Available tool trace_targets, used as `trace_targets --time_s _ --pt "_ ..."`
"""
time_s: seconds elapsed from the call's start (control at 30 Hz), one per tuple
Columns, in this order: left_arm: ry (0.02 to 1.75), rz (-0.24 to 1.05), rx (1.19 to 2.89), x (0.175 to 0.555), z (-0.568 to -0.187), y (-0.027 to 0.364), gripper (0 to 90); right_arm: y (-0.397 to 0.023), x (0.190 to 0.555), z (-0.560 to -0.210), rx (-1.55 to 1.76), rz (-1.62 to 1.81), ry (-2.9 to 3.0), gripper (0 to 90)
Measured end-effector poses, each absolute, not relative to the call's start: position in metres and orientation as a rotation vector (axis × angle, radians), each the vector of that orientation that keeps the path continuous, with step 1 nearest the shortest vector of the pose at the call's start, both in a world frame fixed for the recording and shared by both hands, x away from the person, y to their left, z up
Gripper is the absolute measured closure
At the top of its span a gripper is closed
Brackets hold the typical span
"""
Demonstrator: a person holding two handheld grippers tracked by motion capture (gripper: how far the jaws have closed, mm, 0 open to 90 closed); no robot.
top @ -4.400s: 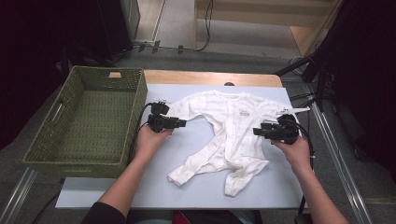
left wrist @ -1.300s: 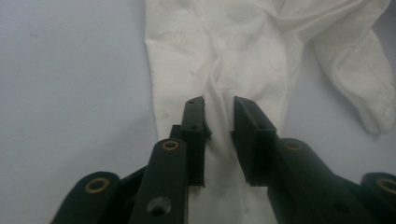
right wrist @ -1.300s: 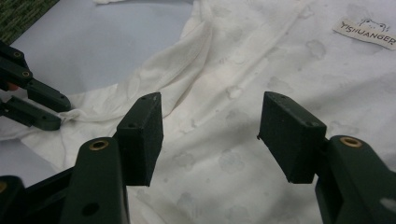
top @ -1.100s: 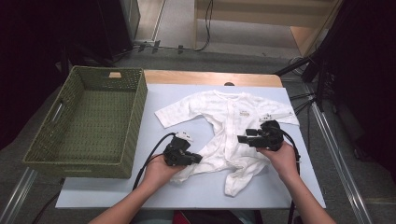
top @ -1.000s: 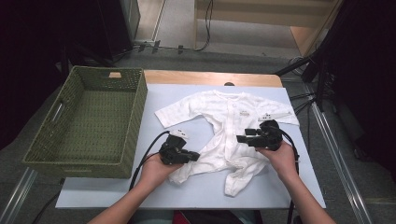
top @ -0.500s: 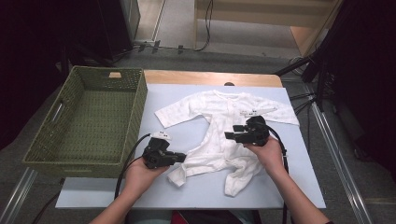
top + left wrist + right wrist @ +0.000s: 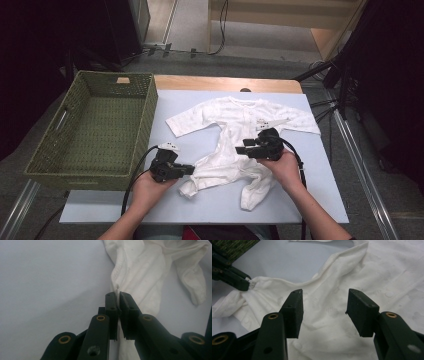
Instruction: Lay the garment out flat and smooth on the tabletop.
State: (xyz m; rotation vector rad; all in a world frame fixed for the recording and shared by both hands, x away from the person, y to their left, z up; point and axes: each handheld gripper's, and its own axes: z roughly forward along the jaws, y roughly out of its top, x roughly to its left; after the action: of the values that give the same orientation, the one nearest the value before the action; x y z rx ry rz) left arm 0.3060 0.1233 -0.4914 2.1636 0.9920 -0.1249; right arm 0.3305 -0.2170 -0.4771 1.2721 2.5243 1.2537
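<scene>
A white baby romper [image 7: 235, 145] lies spread on the pale blue-grey counter [image 7: 320, 200] at the centre of the high view, sleeves out to left and right, its two legs trailing toward the lower middle of the frame. The cloth is a soft, thin knit with a faint embossed pattern and small round snaps down the front; a tiny print sits on the chest. The leg parts are rumpled and bunched, while the chest lies fairly flat.

The left tongs [image 7: 118, 296], black hard plastic with brass rivets, are pinched closed on a stitched hem of the romper; a sliver of white fabric stands between the tips in the left gripper view, and the cloth pulls into taut folds toward them. In the high view they sit at the lower left of the garment.

The right tongs [image 7: 324, 306] hover over the romper's middle with a wide gap between their square, matte pads and grip nothing; their jaws have just been closing, with only the cloth lying beneath them.

A rectangular green woven basket [image 7: 55, 150] with cut-out handles stands at the left of the frame, beside the counter sheet.
</scene>
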Motion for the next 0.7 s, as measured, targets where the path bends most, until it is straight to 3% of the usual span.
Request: trace_targets --time_s 0.37,0.7 --pt "1.021 -0.119 2.151 0.322 -0.499 0.120 79.7 -0.208 0.306 -0.475 1.207 1.281 2.584 50.3" --pt "0.970 -0.138 2.137 0.321 -0.488 0.120 56.1 -0.199 0.290 -0.476 1.149 1.307 2.620 48.0"
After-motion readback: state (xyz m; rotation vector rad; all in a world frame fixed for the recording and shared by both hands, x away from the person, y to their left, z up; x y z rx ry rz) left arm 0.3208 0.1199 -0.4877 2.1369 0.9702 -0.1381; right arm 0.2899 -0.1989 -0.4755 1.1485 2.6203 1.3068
